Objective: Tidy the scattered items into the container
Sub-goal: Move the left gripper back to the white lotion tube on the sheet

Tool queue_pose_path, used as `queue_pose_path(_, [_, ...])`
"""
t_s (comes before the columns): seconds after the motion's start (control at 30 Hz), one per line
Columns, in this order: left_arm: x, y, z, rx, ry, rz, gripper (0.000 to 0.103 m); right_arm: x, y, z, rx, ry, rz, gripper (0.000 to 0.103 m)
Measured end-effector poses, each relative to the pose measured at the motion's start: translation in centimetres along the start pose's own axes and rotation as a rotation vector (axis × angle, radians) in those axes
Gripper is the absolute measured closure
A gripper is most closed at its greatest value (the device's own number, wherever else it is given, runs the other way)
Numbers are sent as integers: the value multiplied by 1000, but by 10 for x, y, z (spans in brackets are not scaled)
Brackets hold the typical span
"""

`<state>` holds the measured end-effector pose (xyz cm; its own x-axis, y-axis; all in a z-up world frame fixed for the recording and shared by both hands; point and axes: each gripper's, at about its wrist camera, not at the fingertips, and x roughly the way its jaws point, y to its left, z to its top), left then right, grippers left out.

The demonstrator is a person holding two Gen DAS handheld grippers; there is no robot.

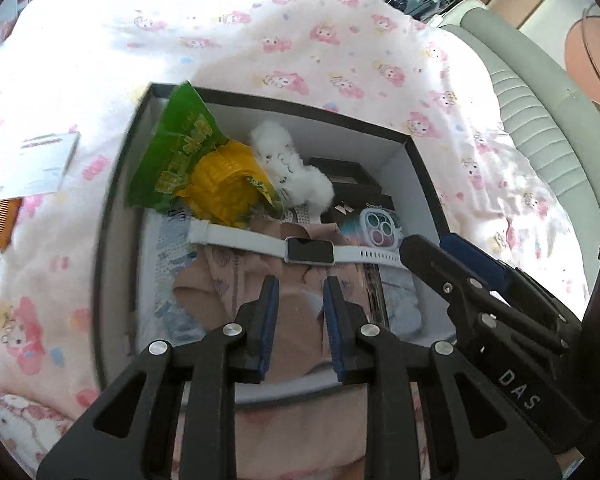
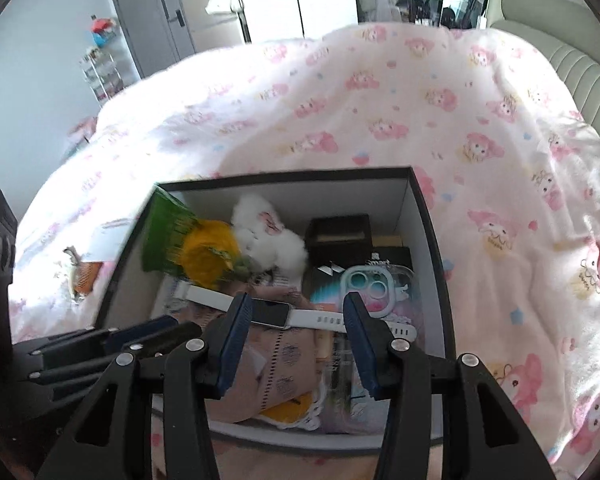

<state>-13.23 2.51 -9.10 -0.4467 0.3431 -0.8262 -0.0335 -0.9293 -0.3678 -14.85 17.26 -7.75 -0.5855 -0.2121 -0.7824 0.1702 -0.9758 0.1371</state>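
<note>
White watch (image 2: 300,318) in box (image 2: 428,216), apparently just below open right hand-held gripper (image 2: 296,312)

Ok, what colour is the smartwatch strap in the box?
White, with a dark screen; the smartwatch shows best in the left wrist view.

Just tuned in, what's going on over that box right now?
Both grippers hover over the black box on the bed; neither holds anything. The right gripper stands open above the white smartwatch, which lies on the pile inside. The left gripper is narrow and empty. A comb and a card remain on the quilt.
</note>
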Motion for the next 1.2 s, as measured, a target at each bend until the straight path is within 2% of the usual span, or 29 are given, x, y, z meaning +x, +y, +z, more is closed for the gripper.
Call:
queue_pose_path(0.07, [-13,0,-6,28,-14,21,81,-14,10,-9,-1,-18,5,59])
queue_pose_path(0.23, [-51,12,-29,72,-23,1,81,-39,33,-27,-1,-31,53,59])
queue_pose_path(0.63, [-112,61,-59,41,-100,40,81,-70,109,-45,-99,-40,98,59])
queue_pose_path(0.73, [-121,85,-61,-1,-96,57,81,-66,131,-47,-129,-30,108,59])
queue_pose_path(0.87, [-137,118,-65,-36,-110,104,81,-52,160,-47,-142,11,177,59])
queue_pose_path(0.97, [-148,147,-70,-99,-130,130,81,-42,190,-47,-174,25,212,59])
queue_pose_path(1.2, [-154,216,-73,-242,-143,143,81,-6,246,-44,-208,101,306,59])
